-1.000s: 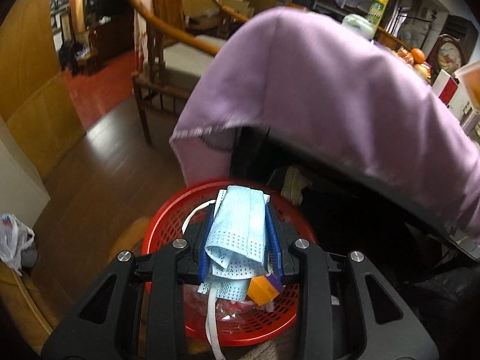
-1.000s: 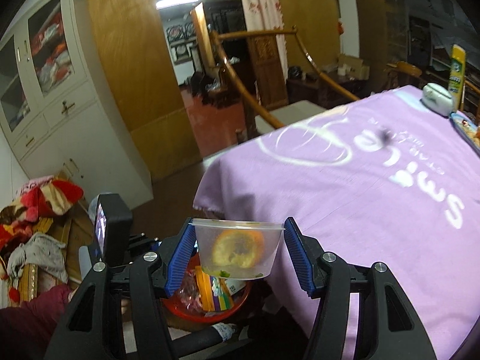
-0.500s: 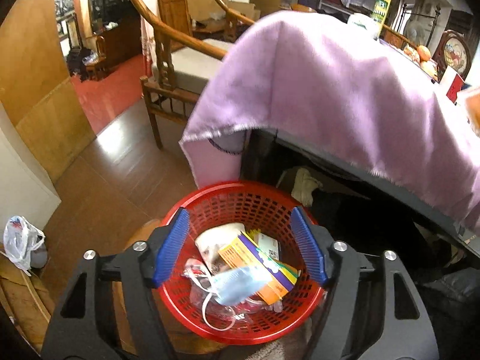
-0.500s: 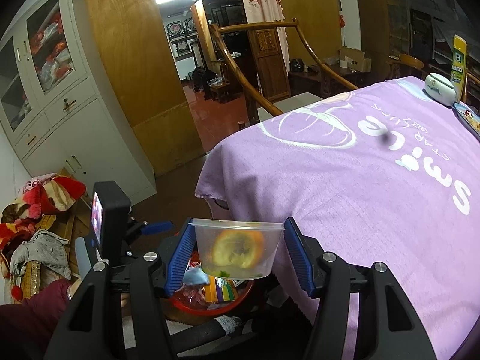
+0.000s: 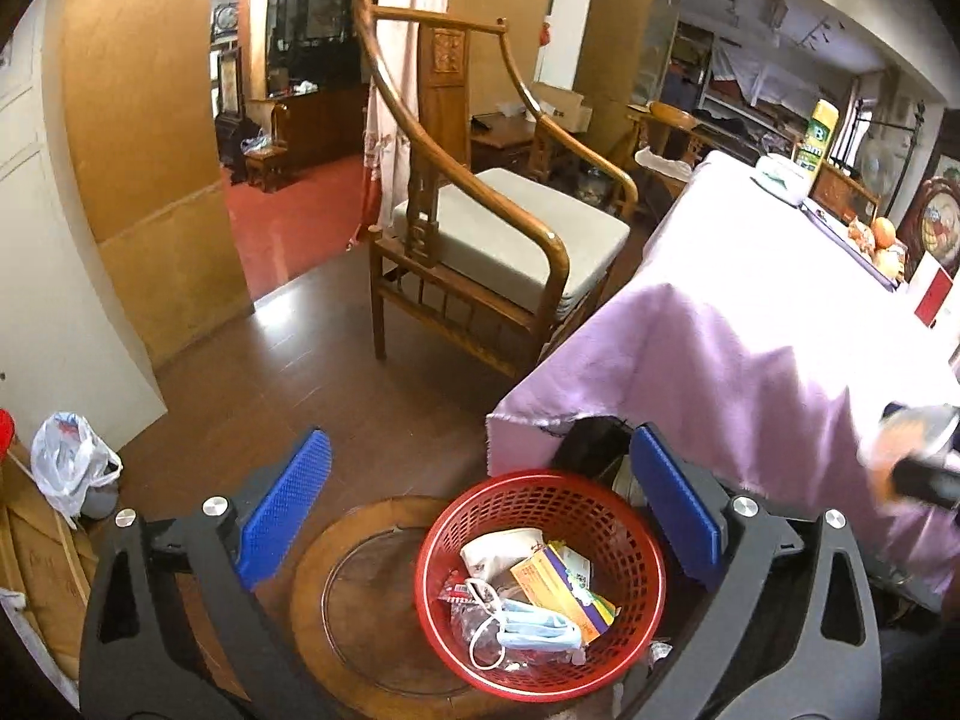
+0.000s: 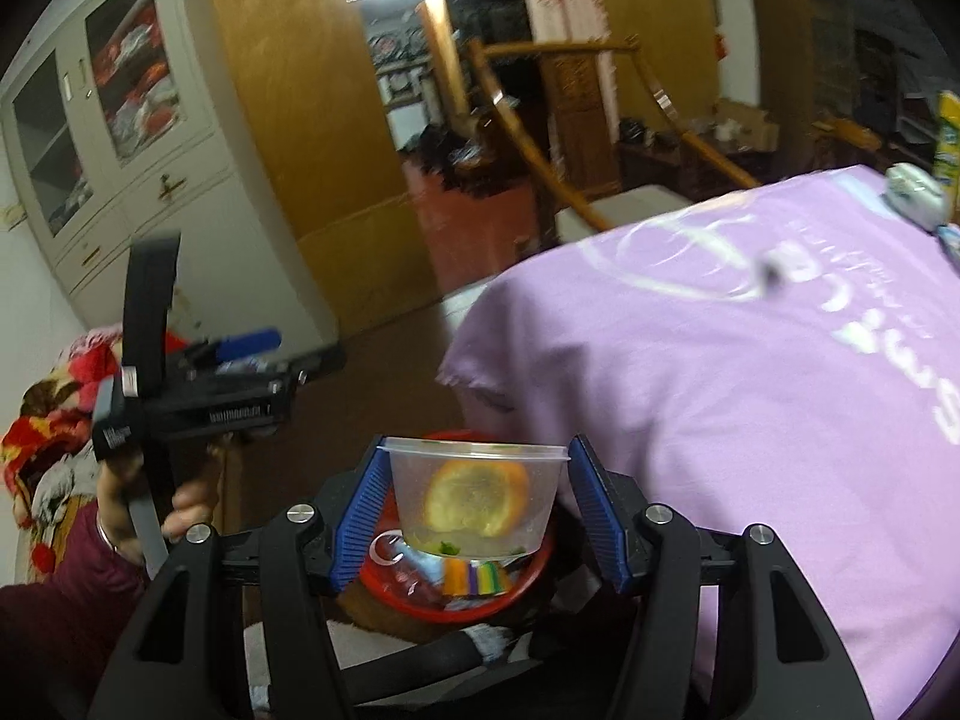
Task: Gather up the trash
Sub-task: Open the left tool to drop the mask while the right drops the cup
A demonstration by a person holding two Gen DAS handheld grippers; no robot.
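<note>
A red mesh basket point(image 5: 636, 516) stands on a round wooden stool point(image 5: 360, 600) beside the purple-clothed table. In it lie a blue face mask point(image 5: 534, 630), a yellow and purple box point(image 5: 558, 591) and wrappers. My left gripper point(image 5: 480, 510) is open and empty, raised above the basket. My right gripper point(image 6: 474, 504) is shut on a clear plastic cup point(image 6: 474, 504) with an orange slice inside, held above the basket point(image 6: 456, 600). The left gripper point(image 6: 240, 354) also shows in the right wrist view, up and to the left.
A wooden armchair point(image 5: 480, 228) with a grey cushion stands behind the basket. The purple tablecloth point(image 6: 750, 390) hangs over the table edge at the right. A white cabinet point(image 6: 150, 180) and a white plastic bag point(image 5: 69, 462) are at the left.
My left gripper opened and dropped the blue mask into the basket, then rose and drew back. My right gripper, still holding the cup, has moved over the basket.
</note>
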